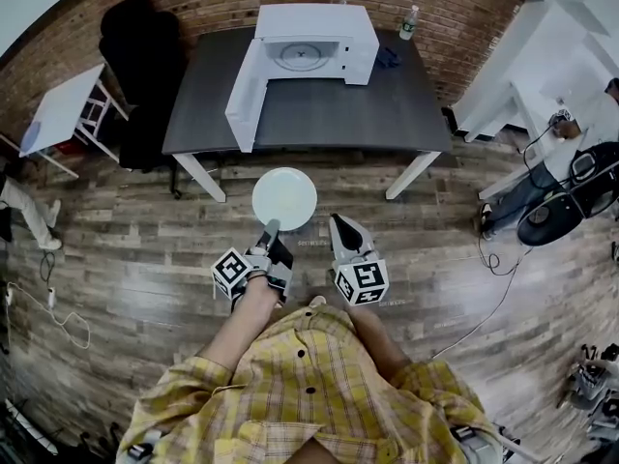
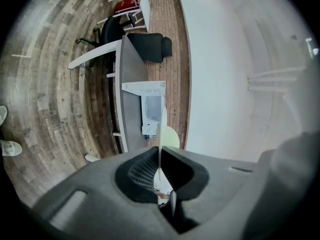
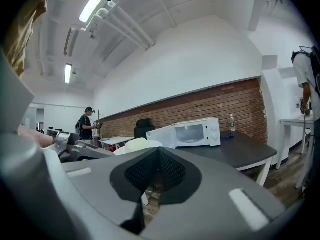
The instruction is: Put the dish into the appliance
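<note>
Left claw (image 1: 270, 232) is closed on the near rim of the white plate (image 1: 284, 198) and holds it flat in the air, above the wooden floor (image 1: 116, 259) and in front of the dark table (image 1: 329, 114). The forearm (image 1: 244, 329) behind it reaches straight forward from the yellow checked shirt (image 1: 309, 385), with the claw about level. Right claw (image 1: 338, 224) is just beside it, jaws together with nothing between them, pointing slightly down. On the table stands the white microwave (image 1: 319, 42), and its door (image 1: 244, 100) is swung open toward the person.
</note>
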Tool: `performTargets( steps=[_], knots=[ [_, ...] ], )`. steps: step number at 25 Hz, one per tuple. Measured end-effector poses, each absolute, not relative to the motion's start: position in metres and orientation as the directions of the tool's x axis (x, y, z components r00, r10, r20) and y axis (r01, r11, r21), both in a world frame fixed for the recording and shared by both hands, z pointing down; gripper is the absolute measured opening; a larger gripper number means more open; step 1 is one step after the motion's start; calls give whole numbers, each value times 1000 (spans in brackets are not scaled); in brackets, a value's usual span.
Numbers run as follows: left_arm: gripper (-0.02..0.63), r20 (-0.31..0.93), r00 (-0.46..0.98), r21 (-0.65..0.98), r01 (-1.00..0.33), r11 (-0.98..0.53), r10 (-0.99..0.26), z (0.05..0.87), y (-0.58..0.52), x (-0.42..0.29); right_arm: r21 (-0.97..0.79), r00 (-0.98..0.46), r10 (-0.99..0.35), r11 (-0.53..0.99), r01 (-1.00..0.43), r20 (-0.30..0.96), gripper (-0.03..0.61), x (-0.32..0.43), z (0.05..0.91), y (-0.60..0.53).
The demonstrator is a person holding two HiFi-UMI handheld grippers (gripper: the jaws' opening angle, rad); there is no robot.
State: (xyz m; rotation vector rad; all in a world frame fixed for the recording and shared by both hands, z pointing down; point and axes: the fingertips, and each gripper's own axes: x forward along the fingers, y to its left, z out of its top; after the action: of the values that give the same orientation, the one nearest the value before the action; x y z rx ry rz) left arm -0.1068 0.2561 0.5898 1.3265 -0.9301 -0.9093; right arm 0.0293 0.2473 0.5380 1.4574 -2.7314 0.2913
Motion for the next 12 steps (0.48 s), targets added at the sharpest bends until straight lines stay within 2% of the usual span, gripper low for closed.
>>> performTargets(
  steps=[7,12],
  knots=[
    [14,5,357,1000,15,12,-934,589,260,-81,-145,-578,-810,563,-813,99,5,52,541,250],
    [14,48,338,999,1,51,-940,601,269,-76,-152,-581,-806,564,-811,111,5,64,549,253]
  ],
)
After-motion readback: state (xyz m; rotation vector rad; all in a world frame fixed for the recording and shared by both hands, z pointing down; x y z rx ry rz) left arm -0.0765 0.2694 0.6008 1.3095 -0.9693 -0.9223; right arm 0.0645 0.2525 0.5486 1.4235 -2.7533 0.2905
